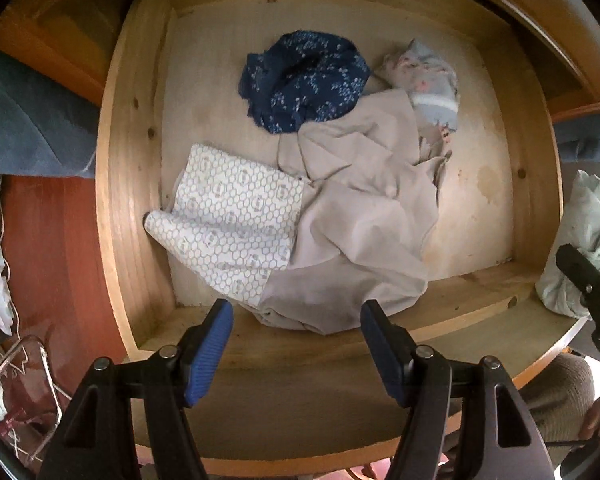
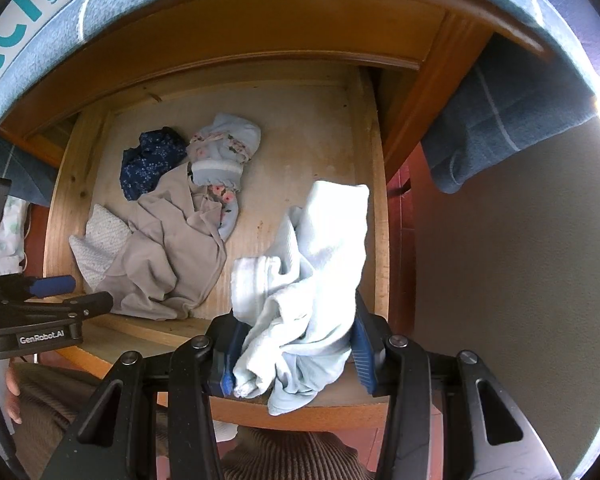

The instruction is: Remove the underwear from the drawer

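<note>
Your left gripper (image 1: 296,344) points straight down over the front edge of the open wooden drawer (image 1: 128,200), its blue-padded fingers (image 1: 210,354) spread apart with nothing between them. Just beyond them in the drawer lies a crumpled beige garment (image 1: 360,216), with a white honeycomb-patterned piece (image 1: 232,216) tucked against its left side, touching the drawer's left wall. Further back sit a navy floral-print piece (image 1: 304,80) and, to its right, a light grey piece with small pink flowers (image 1: 428,84); both touch the beige garment. Your right gripper (image 2: 296,354) also points down, near the drawer's front right corner, and its fingers (image 2: 362,352) are pinching a bunched pale blue piece of underwear (image 2: 312,276), which hangs between the pads above the drawer floor, apart from the pile. In the right wrist view your left gripper shows at the left edge, above the drawer's front rail.
</note>
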A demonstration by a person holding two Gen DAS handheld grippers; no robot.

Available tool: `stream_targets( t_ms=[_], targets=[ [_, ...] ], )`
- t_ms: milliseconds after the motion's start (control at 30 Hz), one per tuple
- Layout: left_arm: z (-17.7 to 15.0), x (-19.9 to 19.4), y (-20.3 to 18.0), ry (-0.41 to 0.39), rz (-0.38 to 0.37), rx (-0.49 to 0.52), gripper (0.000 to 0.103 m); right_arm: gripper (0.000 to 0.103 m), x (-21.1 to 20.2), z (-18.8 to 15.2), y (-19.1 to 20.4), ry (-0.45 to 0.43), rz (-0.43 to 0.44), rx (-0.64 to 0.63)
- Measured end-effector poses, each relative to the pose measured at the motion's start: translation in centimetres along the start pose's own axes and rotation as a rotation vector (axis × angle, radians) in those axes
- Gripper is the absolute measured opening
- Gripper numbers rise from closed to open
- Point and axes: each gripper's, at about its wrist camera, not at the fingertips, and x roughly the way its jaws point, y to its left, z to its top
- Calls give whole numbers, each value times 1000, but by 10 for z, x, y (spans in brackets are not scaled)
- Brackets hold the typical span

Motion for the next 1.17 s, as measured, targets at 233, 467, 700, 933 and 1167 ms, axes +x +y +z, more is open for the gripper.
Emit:
stream_targets(
  t_ms=[233,467,700,933,1167],
  targets=[
    [10,2,1,11,-25,-27,68,42,2,0,0,6,14,4],
    [16,20,-9,76,-20,9,76,42,1,0,0,7,16,1],
    [23,32,-11,101,-22,-13,76,42,1,0,1,8,18,-7],
    [25,39,-10,98,9,-38,77,42,2,0,1,9,23,-7],
    [28,43,-11,126,9,-62,77,42,2,0,1,7,22,-7]
  ],
)
